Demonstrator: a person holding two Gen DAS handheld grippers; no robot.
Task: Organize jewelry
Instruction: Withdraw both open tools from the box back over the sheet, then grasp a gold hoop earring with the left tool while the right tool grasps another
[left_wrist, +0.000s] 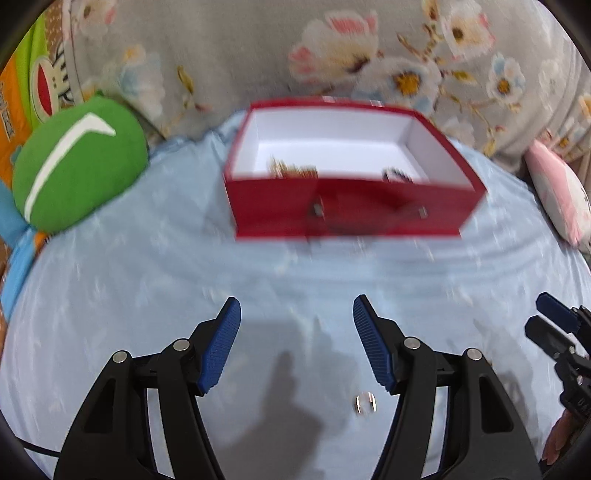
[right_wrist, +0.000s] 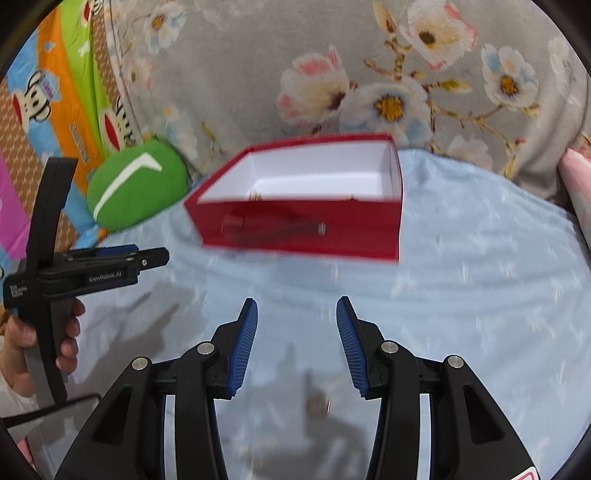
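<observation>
- Left gripper (left_wrist: 297, 310) spread wide, empty; right gripper (right_wrist: 296, 308) likewise
- some jewelry, blurred, already inside red box (left_wrist: 347, 210) on bed
- ring (left_wrist: 365, 403) on sheet below my left gripper; judged unfinished

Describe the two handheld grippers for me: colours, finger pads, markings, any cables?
Both are matte black plastic linkages with silver pivot pins and ribbed blue pads: left gripper, right gripper. From the right wrist view, the left one's body reads "GenRobot.AI" in white, above a grey pistol handle. A thin black cable trails at its lower left.
</observation>
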